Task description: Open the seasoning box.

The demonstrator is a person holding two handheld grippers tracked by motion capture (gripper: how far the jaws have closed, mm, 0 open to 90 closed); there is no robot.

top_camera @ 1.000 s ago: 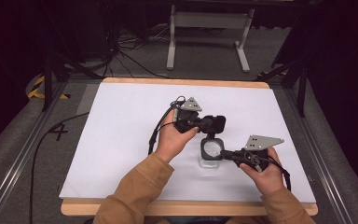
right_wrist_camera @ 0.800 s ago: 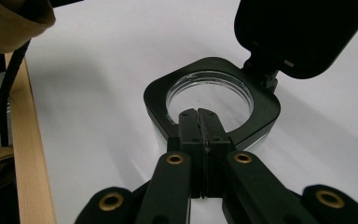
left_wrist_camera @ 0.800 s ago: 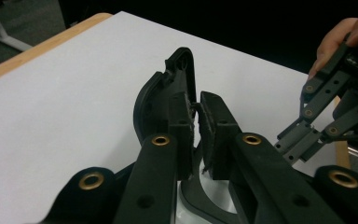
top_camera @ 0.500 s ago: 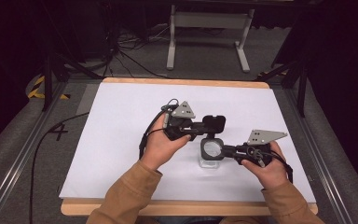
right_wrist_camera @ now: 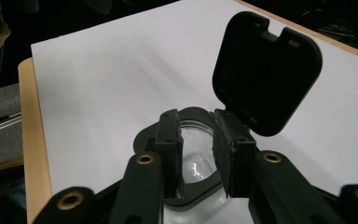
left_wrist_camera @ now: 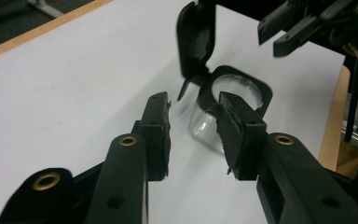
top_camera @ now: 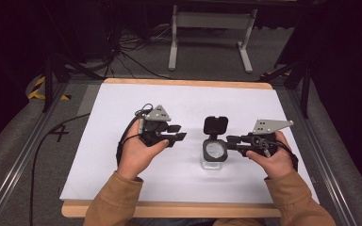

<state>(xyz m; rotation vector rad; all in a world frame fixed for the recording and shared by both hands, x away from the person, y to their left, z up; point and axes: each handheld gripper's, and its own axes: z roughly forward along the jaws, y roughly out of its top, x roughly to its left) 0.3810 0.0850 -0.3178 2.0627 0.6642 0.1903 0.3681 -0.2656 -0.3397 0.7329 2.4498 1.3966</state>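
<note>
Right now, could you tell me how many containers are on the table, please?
1. A clear container with a black flip lid standing open sits right of centre on the white table, at the right gripper.

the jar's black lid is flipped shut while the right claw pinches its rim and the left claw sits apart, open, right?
Not quite: the jar's black lid is flipped open, standing up behind the mouth, as the right gripper view shows. The rest holds: the right claw pinches the rim, and the left claw sits apart, open.

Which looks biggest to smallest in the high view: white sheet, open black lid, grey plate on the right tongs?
1. White sheet, by far.
2. Grey plate and open black lid: similar, too close to rank.
</note>
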